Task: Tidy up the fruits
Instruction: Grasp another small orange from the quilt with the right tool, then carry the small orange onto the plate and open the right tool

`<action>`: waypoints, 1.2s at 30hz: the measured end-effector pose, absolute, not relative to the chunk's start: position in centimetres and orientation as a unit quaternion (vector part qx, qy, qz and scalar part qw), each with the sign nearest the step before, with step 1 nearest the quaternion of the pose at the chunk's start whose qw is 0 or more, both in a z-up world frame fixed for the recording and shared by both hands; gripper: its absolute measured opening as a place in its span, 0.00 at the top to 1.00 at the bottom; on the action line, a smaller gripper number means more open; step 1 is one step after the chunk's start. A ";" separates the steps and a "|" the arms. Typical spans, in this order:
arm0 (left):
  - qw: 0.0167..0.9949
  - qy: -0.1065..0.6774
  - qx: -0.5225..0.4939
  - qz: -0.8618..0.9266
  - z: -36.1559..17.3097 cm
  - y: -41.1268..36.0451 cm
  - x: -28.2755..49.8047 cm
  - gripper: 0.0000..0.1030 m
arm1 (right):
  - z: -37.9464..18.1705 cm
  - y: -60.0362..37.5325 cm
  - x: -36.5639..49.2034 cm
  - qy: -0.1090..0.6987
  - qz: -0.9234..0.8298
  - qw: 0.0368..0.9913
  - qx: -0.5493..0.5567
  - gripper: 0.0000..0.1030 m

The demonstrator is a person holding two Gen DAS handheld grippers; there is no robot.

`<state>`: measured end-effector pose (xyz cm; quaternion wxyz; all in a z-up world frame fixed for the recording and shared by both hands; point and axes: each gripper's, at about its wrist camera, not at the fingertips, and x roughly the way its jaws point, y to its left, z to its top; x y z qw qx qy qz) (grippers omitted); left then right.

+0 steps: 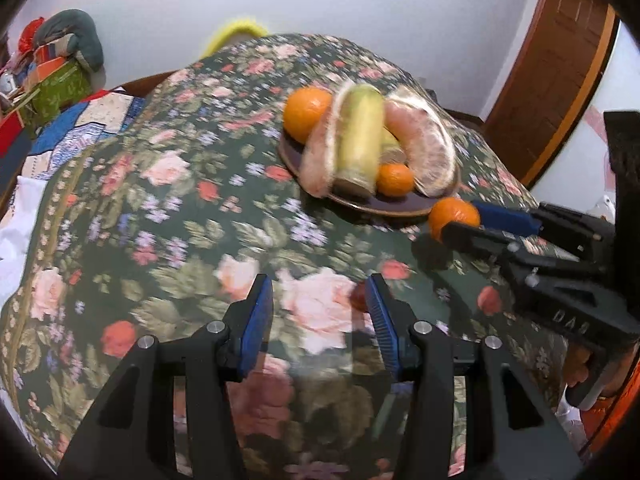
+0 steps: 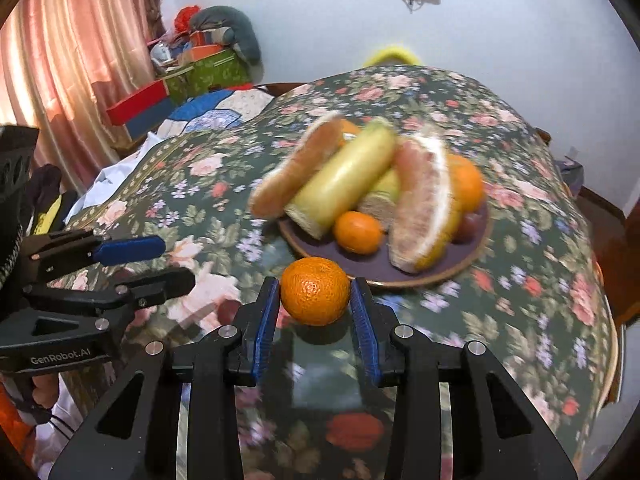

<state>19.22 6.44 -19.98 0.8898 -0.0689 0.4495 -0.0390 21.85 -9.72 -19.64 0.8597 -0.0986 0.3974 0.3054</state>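
A small tangerine (image 2: 315,292) sits between the blue pads of my right gripper (image 2: 315,283), which is shut on it just above the floral tablecloth, in front of the plate's near rim. The dark plate (image 2: 420,280) holds pomelo wedges (image 2: 420,208), a long yellow-green fruit (image 2: 344,180), an orange (image 2: 466,182) and another tangerine (image 2: 357,232). In the left wrist view the right gripper (image 1: 460,218) with its tangerine (image 1: 450,212) is right of the plate (image 1: 360,206). My left gripper (image 1: 318,280) stands open over bare cloth, nothing between its fingers.
The round table's cloth (image 1: 180,208) drops away on all sides. A yellow chair back (image 2: 394,54) stands at the far edge. Boxes and bundled cloth (image 2: 208,60) pile up at the back left beside a pink curtain (image 2: 72,52). A wooden door (image 1: 560,64) is at the right.
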 end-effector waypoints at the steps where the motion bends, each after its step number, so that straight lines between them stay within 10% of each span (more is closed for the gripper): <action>1: 0.887 0.455 -0.066 -0.042 -20.2 5.9 19.3 0.53 | -19.6 -10.3 21.8 0.397 0.301 0.861 -0.096 0.67; 10: 0.879 0.472 -0.045 -0.047 -21.6 3.0 19.8 0.55 | -19.5 -14.0 21.8 0.397 0.283 0.869 -0.083 0.67; 16: 0.880 0.472 -0.017 -0.051 -21.6 1.7 19.6 0.81 | -19.6 -15.0 22.6 0.398 0.277 0.871 -0.079 0.67; 36: 0.901 0.426 -0.044 -0.065 -18.8 2.3 23.6 0.83 | -18.2 -14.5 24.3 0.372 0.288 0.880 -0.058 0.67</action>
